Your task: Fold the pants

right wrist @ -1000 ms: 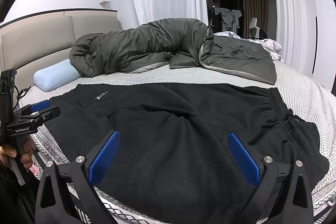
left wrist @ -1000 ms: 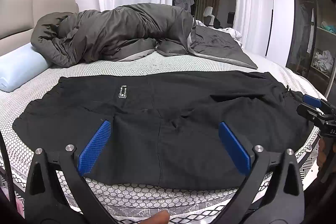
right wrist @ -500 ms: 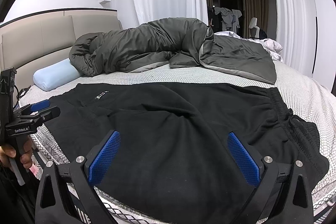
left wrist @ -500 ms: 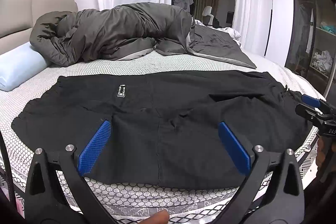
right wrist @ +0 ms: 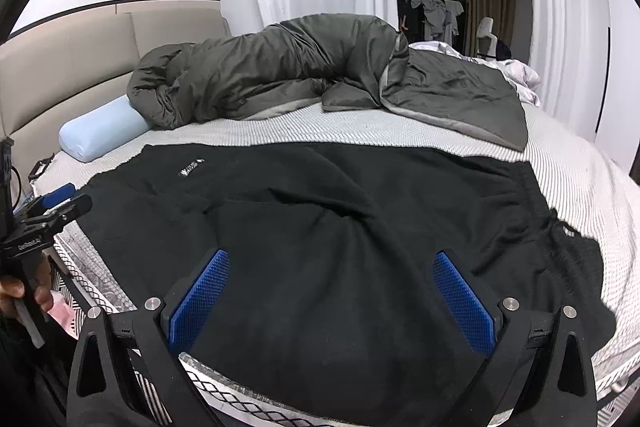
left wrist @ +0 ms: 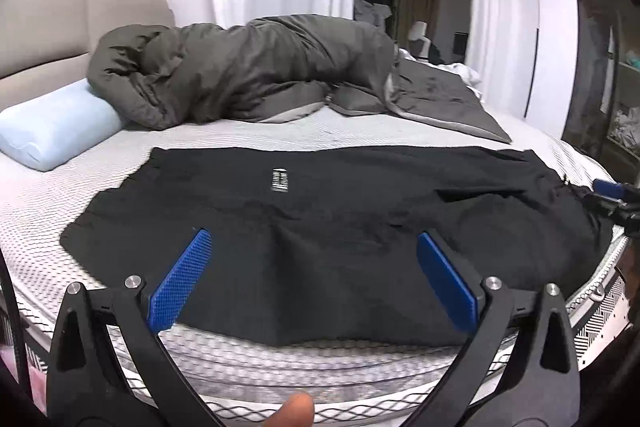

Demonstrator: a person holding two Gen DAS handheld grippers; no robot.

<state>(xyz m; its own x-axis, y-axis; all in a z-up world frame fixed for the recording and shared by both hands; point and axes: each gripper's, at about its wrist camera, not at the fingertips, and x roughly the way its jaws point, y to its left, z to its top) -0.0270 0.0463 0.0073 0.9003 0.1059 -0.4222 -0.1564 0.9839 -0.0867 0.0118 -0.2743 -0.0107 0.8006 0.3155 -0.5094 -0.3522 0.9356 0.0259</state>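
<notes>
Black pants (left wrist: 340, 227) lie spread flat across the near part of the bed (left wrist: 280, 133), roughly lengthwise left to right — waistband with drawstring (right wrist: 556, 223) at the right end, leg ends toward the left, near the pale blue bolster pillow (left wrist: 52, 127). A small white label (left wrist: 280, 179) sits on the far leg.

Step in hand, judged: the approach before a fold. The garment looks laid out with one leg over the other, creased in the middle, and no lengthwise fold to shorten it is visible. Left gripper (left wrist: 312, 275) hovers over the near hem with jaws wide apart, holding nothing. Right gripper (right wrist: 332, 291) likewise — jaws spread, empty, poised above the seat of the pants.

Next move probably calls for both grippers to drop to the fabric edge, pinch a layer or two each, and carry one end over toward the other. Cloth is limp and dark; picking up a single layer by mistake is the risk.

Hard to make out: black on black hides layer edges and the crotch seam. The left view is slightly blurred. The near bed edge is cut off by the gripper frames. A fingertip (left wrist: 296, 411) shows at the bottom edge. The grey duvet (left wrist: 248, 67) is heaped on the far side, clear of the pants.
</notes>
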